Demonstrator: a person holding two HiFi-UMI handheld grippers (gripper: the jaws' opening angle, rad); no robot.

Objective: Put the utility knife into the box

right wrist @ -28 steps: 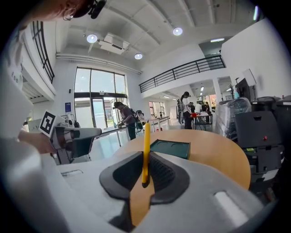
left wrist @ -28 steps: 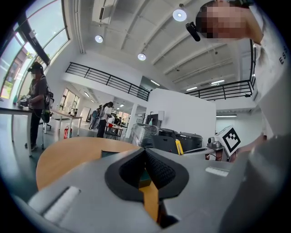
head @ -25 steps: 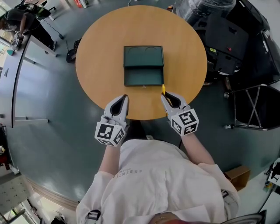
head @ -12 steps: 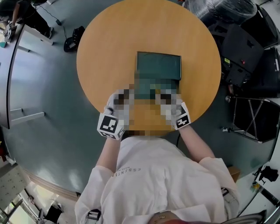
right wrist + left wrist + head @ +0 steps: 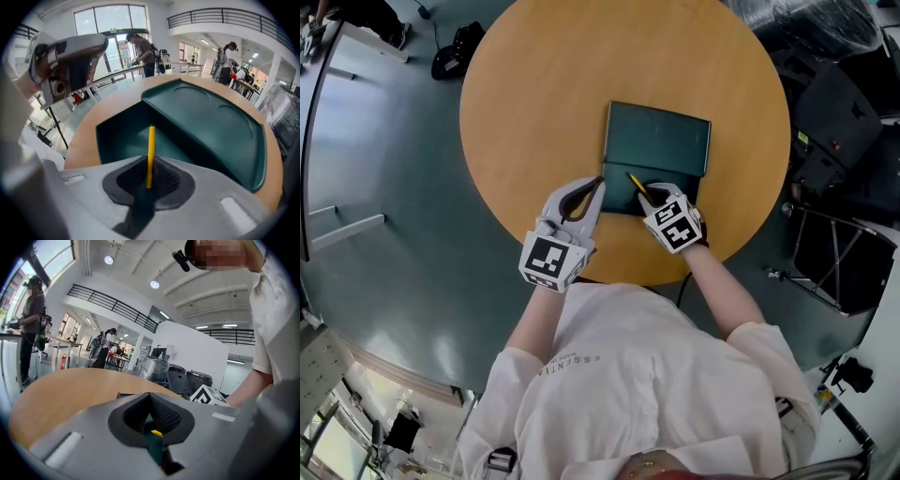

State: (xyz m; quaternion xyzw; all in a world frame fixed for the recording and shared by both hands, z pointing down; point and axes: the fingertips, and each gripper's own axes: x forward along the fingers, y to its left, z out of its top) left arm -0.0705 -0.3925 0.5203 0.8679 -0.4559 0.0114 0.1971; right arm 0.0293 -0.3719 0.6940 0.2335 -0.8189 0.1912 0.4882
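Both claws had moved up-frame to the open dark green box. The right claw, clamped on the slim yellow utility knife, tipped down over its inside at frame centre; the left claw was together, empty, at the box's left edge. Release probably came next.

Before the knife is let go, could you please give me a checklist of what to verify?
1. The right gripper is shut on the utility knife: ok.
2. The box is open, its lid folded back: ok.
3. The knife hangs over the open compartment, pointing into it: ok.
4. The left gripper, jaws together, sits beside the box's near corner, off the knife's path: ok.
5. Left gripper touching the box: cannot tell.
6. Blade retracted: cannot tell.
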